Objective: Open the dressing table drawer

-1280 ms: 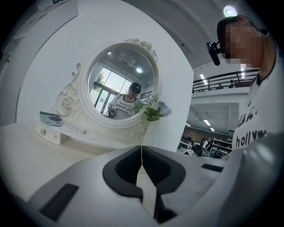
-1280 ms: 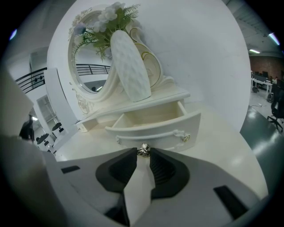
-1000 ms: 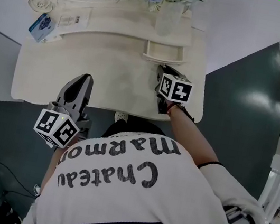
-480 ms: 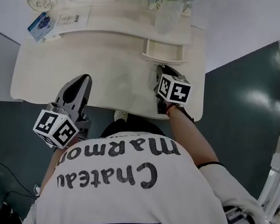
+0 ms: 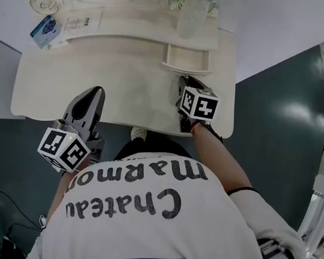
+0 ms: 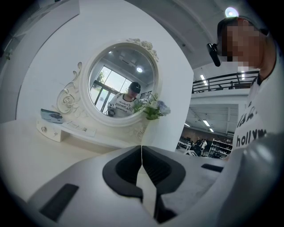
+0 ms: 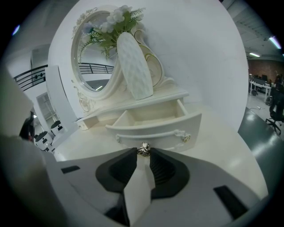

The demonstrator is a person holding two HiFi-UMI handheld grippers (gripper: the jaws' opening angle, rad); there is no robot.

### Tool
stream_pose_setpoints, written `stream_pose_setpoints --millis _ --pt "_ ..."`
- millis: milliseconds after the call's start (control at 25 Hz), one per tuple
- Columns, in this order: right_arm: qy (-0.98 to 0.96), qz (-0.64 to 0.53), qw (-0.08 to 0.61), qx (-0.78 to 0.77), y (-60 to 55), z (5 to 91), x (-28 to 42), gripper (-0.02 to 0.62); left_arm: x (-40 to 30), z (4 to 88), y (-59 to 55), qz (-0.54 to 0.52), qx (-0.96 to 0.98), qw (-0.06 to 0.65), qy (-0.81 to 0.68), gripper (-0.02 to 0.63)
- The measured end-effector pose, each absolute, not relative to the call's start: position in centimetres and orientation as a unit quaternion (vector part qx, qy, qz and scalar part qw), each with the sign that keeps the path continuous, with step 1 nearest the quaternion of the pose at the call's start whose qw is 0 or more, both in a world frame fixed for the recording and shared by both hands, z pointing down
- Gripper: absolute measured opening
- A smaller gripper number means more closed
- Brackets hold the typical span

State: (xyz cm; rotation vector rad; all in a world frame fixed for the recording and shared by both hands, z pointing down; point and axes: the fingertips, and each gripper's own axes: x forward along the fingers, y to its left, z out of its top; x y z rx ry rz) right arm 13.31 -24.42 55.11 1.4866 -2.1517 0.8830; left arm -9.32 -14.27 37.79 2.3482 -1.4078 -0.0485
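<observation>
On the counter [image 5: 63, 90] the drawer [image 7: 151, 128] is already pulled open. Its knob [image 7: 143, 149] is clamped by the right gripper [image 7: 143, 155] jaws; the left gripper [image 6: 141, 153] jaws are closed.

left gripper [image 6: 141, 153], jaws closed together, faces a round mirror [image 6: 122, 82] and flowers [image 6: 154, 108].

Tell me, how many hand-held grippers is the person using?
2. The left hand-held gripper, jaws shut and empty, hangs over the dressing table's front-left edge; the right hand-held gripper grips the open drawer's knob.
</observation>
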Motion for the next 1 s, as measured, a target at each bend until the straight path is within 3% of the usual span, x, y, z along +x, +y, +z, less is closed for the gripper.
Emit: stream_pose_setpoints --millis 1000 --pt "-0.759 0.317 0.193 0.535 -23.1 55.0 13.3 0.104 -10.3 36.0 -14.6 -0.024 0.841 0.181 -0.509 0.023"
